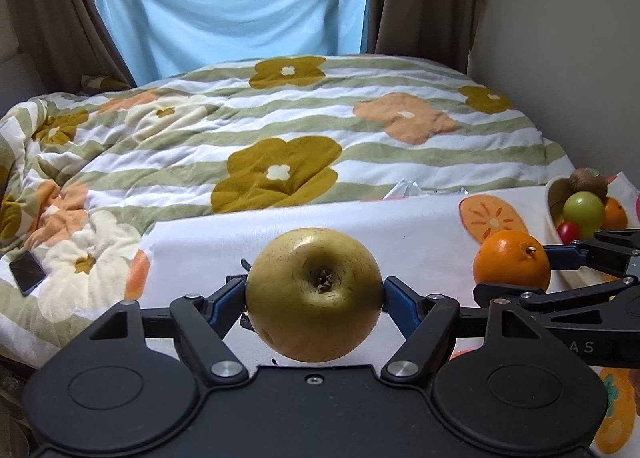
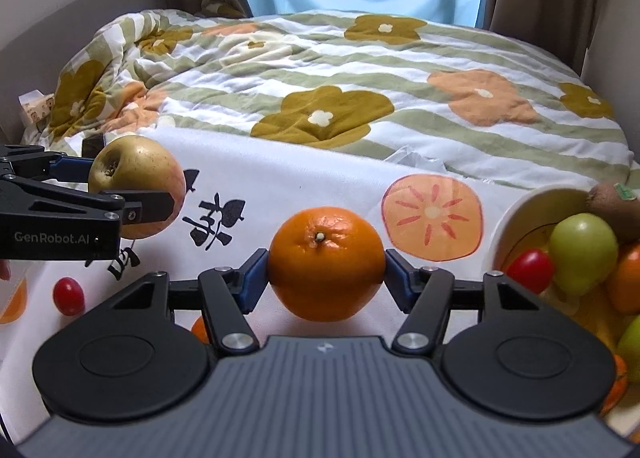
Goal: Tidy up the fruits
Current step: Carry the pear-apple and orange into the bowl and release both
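My left gripper [image 1: 315, 294] is shut on a yellow-brown pear [image 1: 314, 292] and holds it above the white printed cloth [image 1: 400, 226]. The pear also shows at the left of the right wrist view [image 2: 136, 186]. My right gripper [image 2: 326, 264] is shut on an orange [image 2: 325, 262], just over the cloth; the orange shows at the right of the left wrist view [image 1: 512, 260]. A cream bowl [image 2: 520, 214] at the right holds a green fruit [image 2: 582, 252], a cherry tomato [image 2: 530, 264], a kiwi [image 2: 616, 202] and oranges.
A loose cherry tomato [image 2: 69, 295] lies on the cloth at the left. Behind the cloth is a bed with a flowered quilt [image 1: 280, 130]. A phone [image 1: 27, 272] lies on the quilt at the left. Curtains and a wall stand behind.
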